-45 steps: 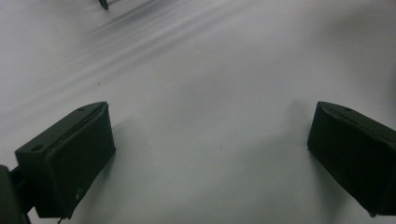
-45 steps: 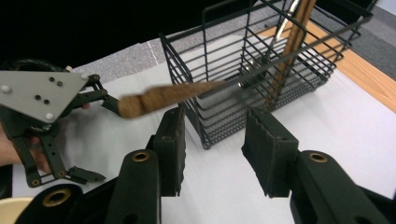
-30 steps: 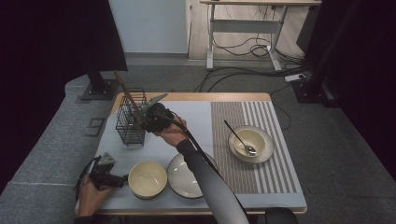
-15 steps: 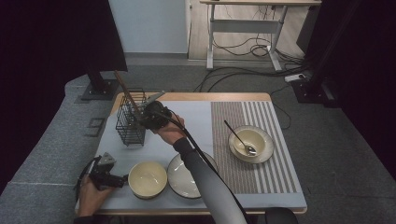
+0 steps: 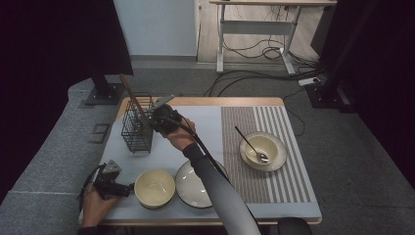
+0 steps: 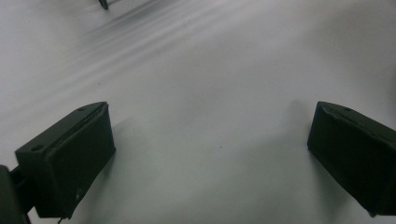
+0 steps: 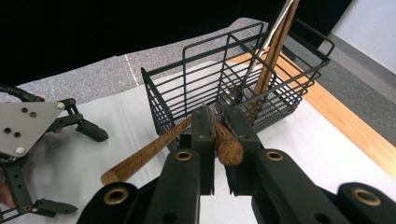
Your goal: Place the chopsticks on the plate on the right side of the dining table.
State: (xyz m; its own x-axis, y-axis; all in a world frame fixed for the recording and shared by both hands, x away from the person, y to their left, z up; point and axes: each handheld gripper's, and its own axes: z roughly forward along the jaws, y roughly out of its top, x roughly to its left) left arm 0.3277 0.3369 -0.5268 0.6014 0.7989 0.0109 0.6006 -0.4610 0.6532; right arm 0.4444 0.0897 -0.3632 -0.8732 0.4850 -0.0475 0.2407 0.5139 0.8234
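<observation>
Dark curtains ring a wooden table point(image 5: 254, 101) under a pale mat, where a black wire basket point(image 5: 137, 128) stands near the far left corner. At it, the right gripper point(image 7: 219, 122) has just been closing and now pinches a wooden-handled utensil point(image 7: 226, 142) at the rim; another wooden handle point(image 7: 144, 155) lies crosswise beside it. By the near left corner the left gripper point(image 6: 210, 154) hovers wide and empty. Two bowls and a plate wait, one bowl already served with a spoon point(image 5: 250, 146); sorting looks barely begun.
</observation>
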